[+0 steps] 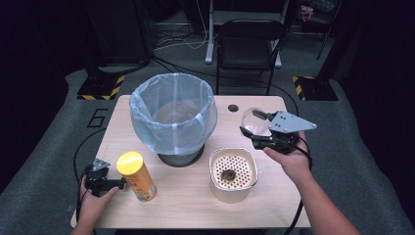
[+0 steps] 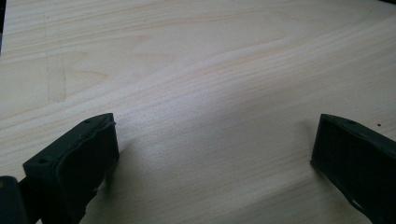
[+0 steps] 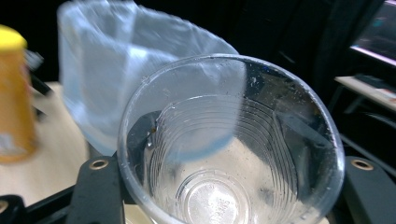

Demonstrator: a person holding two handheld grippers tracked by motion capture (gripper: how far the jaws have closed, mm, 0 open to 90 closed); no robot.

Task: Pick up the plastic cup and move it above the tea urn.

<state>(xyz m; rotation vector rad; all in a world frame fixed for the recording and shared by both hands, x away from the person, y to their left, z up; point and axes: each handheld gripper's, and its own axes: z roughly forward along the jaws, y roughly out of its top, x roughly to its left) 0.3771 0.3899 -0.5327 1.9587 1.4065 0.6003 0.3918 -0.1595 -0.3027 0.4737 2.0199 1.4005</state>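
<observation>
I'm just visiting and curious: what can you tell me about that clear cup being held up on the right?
The clear plastic cup is thin and see-through, with ribbed rings round its lower wall and a round moulded base. It looks empty apart from droplets and a few dark specks on the inside. The right gripper holds it between its black jaws, raised off the table and tipped on its side, to the right of the bag-lined bin.

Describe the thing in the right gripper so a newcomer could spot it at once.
Start at the bin lined with a blue bag in the middle of the table. To its right, above the square strainer tub, the right gripper holds a clear plastic cup. It is the one see-through, ribbed, empty item.
</observation>
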